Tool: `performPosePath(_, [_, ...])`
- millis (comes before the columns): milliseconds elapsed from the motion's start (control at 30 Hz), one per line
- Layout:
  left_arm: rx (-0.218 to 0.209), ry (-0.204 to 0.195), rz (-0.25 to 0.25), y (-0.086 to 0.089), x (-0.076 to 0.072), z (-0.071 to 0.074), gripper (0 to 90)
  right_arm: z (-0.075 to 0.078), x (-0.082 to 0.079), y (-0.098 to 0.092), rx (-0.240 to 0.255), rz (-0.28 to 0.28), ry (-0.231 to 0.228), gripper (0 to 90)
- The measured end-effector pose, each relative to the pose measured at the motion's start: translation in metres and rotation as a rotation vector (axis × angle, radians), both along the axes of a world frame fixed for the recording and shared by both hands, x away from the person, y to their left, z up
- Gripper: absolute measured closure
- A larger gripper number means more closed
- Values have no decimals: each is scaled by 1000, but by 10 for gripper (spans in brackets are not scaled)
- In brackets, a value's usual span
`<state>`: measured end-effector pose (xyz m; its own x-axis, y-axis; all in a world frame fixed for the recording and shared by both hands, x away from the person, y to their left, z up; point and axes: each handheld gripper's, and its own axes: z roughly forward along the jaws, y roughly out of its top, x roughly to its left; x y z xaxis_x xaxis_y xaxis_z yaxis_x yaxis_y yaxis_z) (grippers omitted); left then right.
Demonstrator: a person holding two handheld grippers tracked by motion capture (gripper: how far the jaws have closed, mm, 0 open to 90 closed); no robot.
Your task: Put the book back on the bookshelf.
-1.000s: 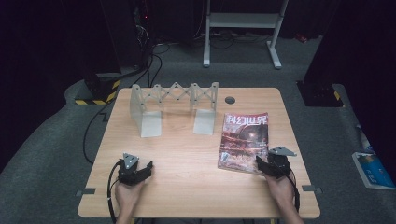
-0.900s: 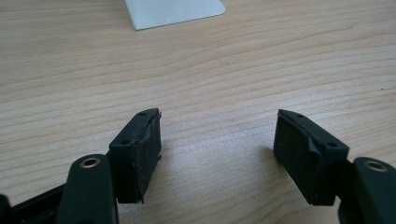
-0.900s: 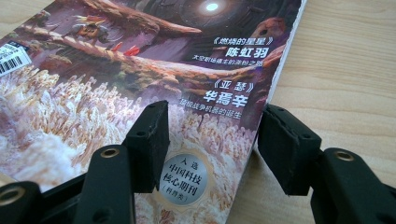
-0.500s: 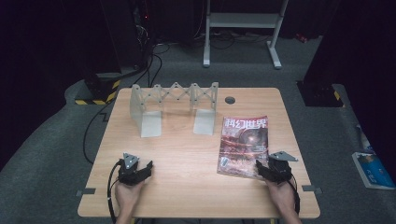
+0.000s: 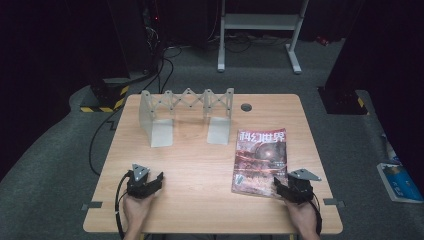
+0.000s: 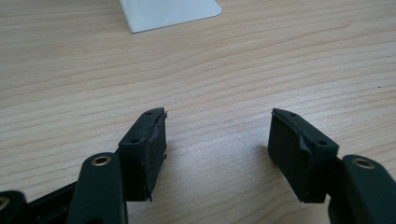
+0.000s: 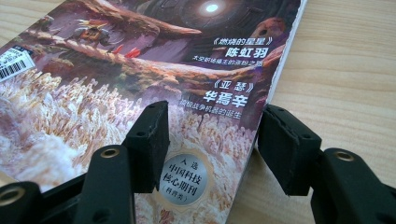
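While the right gripper [image 5: 278, 186] hovered at the near right corner of the magazine [image 5: 261, 161], its jaws stood apart and held nothing; in the right gripper view one jaw hung over the glossy cover [image 7: 140, 70] and the other sat just outside the spine edge, over bare wood. The magazine lay flat on the table [image 5: 200, 165], cover up, on the right half and well clear of the grey folding book stand [image 5: 186, 107] at the far side. The step in hand looked like picking up the magazine by that corner. To do it well, the jaws probably needed to turn so one pad could slide beneath the pages and the other press on the cover, since straddling the spine from above gives nothing to pinch. A low, shallow approach along the tabletop would likely help lift the edge without pushing the whole magazine away. The left gripper [image 5: 150, 180] rested near the front left of the table, its jaws having just been closing a little yet with a wide gap and only wood [image 6: 219, 154] between them.
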<state>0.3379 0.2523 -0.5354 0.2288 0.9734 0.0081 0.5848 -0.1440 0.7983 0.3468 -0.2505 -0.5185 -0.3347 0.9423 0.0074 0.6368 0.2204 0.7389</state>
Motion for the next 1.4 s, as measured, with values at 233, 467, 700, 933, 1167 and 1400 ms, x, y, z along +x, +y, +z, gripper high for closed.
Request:
performPosePath(233, [-2,-1,-1,0,0,0,349,0,-7,1,4,7,0,437])
performPosePath(467, [-32,3,7,1,0,0,323,0,-15,2,8,14,2,436])
performPosePath(700, [-38,6,5,1,-1,0,317,0,-24,5,4,22,9,437])
performPosePath(933, [-40,7,-1,0,-2,0,317,1,-33,7,6,36,15,437])
performPosePath(1167, [-48,7,-8,-1,-4,0,318,0,-46,10,18,43,11,436])
performPosePath(1400, [-55,10,-4,0,-3,1,320,0,-58,14,10,61,17,436])
